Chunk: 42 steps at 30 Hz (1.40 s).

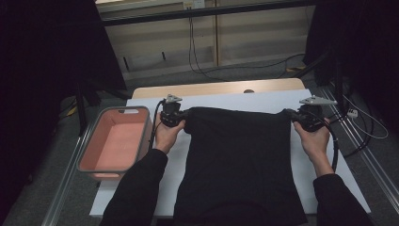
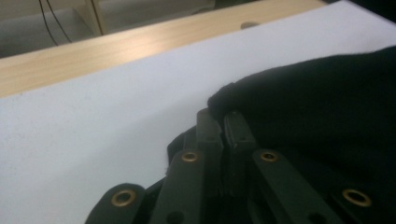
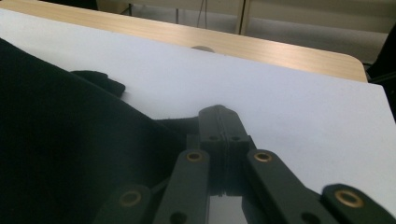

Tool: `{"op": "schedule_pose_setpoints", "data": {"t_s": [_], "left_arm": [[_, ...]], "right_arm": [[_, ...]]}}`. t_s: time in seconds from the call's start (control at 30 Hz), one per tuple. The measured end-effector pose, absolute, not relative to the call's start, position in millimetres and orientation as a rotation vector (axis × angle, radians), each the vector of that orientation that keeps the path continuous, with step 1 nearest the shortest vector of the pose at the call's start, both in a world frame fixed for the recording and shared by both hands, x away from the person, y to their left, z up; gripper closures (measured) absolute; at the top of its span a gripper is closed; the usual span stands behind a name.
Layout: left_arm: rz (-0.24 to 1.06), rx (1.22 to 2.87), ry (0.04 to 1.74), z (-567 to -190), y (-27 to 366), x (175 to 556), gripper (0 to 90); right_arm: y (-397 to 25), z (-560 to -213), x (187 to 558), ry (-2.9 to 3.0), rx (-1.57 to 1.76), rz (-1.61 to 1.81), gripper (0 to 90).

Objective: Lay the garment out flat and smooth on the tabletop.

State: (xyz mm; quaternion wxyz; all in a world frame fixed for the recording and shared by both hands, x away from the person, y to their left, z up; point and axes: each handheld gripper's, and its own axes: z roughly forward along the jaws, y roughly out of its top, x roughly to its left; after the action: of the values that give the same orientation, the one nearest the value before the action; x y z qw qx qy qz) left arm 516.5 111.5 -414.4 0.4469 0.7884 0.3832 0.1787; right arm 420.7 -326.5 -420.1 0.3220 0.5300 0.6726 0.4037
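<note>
Standing at the far left of the worktop, a grey bin with a pink inside sits on the edge of the white sheet, empty as far as the high view shows. Just right of it, the left hand holds the left gripper, with its cable looping down beside the wrist and a grey plate on top. In the left gripper view, the jaws are pressed together on a corner of the black cloth, which bunches at their tips; this gripper is clenched on the fabric.

The cloth lies spread flat over the middle of the white sheet, its far edge running straight between the two grippers and its near edge reaching the person's side of the worktop. A bare wooden strip of the worktop shows beyond the sheet.

At the right, the right hand holds the right gripper at the cloth's other far corner. In the right gripper view, the jaws meet with a thin fold of the cloth drawn between them; this gripper too is clamped on the fabric. Both sleeves are dark.
</note>
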Motion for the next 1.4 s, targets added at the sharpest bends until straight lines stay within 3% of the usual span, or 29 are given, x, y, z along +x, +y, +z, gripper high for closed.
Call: {"op": "schedule_pose_setpoints", "data": {"t_s": [0.23,0.37,0.43,0.67,0.77,1.0,1.4], "left_arm": [[0.439,1.999,0.942,-425.6,104.4,519.9,84.5],[0.449,2.014,0.957,-429.6,102.8,520.4,75.8],[0.436,2.016,0.968,-431.2,104.8,519.7,61.4],[0.445,2.044,0.945,-431.5,110.7,501.9,34.5],[0.442,2.055,0.918,-427.0,113.2,489.0,25.9],[0.46,2.104,0.854,-431.1,120.9,458.8,18.4],[0.375,2.209,0.747,-445.1,121.0,409.2,14.0]], "right_arm": [[-337.6,-422.2,427.2,1.739,1.404,0.981,90.0],[-336.3,-425.9,431.9,1.744,1.408,0.972,90.0],[-335.0,-428.2,433.2,1.763,1.412,0.991,89.2],[-331.4,-427.9,426.7,1.787,1.423,1.009,60.9],[-326.2,-429.5,420.0,1.839,1.408,1.016,53.7],[-306.7,-429.4,400.5,1.935,1.352,1.039,40.8],[-268.0,-441.0,359.7,2.122,1.216,1.096,41.1]]}}
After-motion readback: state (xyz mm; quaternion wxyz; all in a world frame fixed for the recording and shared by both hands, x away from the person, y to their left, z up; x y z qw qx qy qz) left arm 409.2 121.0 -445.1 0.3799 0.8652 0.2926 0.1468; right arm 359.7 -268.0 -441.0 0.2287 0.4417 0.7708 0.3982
